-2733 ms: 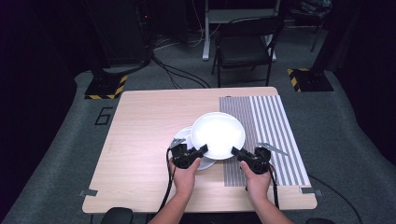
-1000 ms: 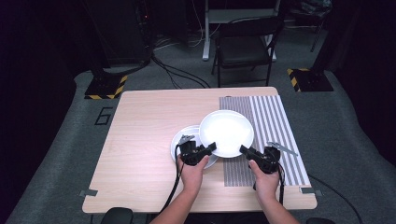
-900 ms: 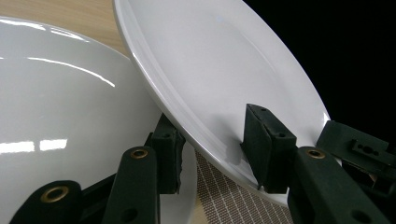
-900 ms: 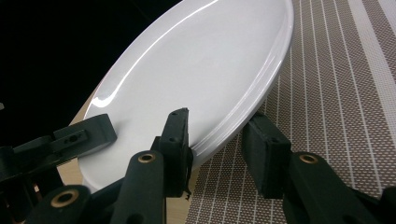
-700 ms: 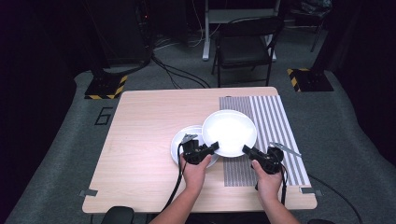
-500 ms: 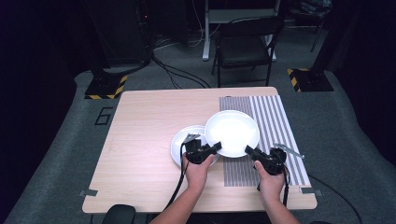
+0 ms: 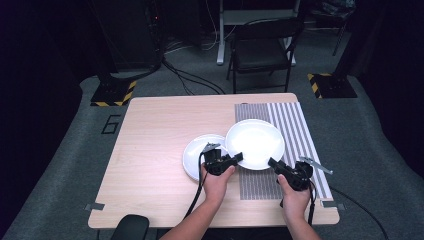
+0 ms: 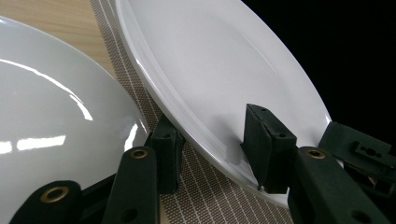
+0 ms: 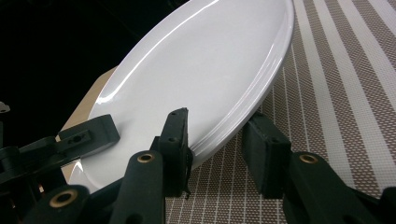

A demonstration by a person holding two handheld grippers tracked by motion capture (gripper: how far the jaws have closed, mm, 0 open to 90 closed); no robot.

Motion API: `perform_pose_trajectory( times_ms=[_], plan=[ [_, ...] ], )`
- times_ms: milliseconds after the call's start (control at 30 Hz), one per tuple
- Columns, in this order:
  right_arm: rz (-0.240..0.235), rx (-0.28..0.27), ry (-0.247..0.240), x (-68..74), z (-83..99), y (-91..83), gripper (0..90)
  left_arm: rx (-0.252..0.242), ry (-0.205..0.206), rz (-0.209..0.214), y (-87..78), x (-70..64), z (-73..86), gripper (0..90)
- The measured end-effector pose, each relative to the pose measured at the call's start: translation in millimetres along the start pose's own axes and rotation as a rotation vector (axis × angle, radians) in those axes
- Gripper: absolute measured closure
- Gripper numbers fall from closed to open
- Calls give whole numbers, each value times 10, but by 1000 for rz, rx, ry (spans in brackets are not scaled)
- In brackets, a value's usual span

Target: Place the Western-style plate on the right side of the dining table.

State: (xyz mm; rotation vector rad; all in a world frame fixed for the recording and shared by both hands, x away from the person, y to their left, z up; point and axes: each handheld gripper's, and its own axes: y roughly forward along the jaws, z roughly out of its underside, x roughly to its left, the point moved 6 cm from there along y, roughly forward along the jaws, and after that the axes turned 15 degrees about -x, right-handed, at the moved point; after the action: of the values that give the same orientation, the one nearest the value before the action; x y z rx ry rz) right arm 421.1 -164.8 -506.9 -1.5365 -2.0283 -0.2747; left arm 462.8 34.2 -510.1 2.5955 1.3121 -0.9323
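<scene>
A large white plate (image 7: 255, 142) is held from both sides, hovering tilted over the striped placemat (image 7: 300, 130). My left gripper (image 7: 239, 158) is shut on its near-left rim, one jaw on top and one beneath (image 8: 215, 140). My right gripper (image 7: 272, 162) is shut on the near-right rim the same way (image 9: 222, 140). A smaller white plate (image 7: 197, 157) lies on the wooden table (image 7: 160, 130) just left of the placemat, partly under the large plate's edge (image 8: 46, 116). The large plate (image 8: 210, 70) (image 9: 201, 70) hides much of the placemat (image 9: 336, 93) behind it.
A black folding chair (image 7: 262, 50) stands beyond the table's far edge. Cables and black stands with yellow-striped bases (image 7: 115, 92) sit on the grey floor. A dark object (image 7: 131, 227) lies at the table's near-left edge. Bare wood stretches over the table's left half.
Both hands have carried the large plate to the right, from above the smaller plate to over the striped placemat. The smaller plate is now mostly uncovered.
</scene>
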Motion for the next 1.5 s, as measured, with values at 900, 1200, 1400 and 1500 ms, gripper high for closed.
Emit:
perform_pose_trajectory(
  times_ms=[900, 1200, 1400, 1500],
  plan=[
    [80, -40, 8, -240, -43, -273, 613, 53, 4, 61, 212, -221, 174, 585],
    [110, -51, -4, -324, -35, -320, 612, 65, 5, 70, 290, -258, 243, 586],
    [123, -49, -1, -363, -17, -324, 612, 67, -2, 70, 314, -255, 282, 586],
    [128, -45, -3, -371, -1, -321, 612, 69, 1, 70, 320, -240, 294, 586]
  ],
)
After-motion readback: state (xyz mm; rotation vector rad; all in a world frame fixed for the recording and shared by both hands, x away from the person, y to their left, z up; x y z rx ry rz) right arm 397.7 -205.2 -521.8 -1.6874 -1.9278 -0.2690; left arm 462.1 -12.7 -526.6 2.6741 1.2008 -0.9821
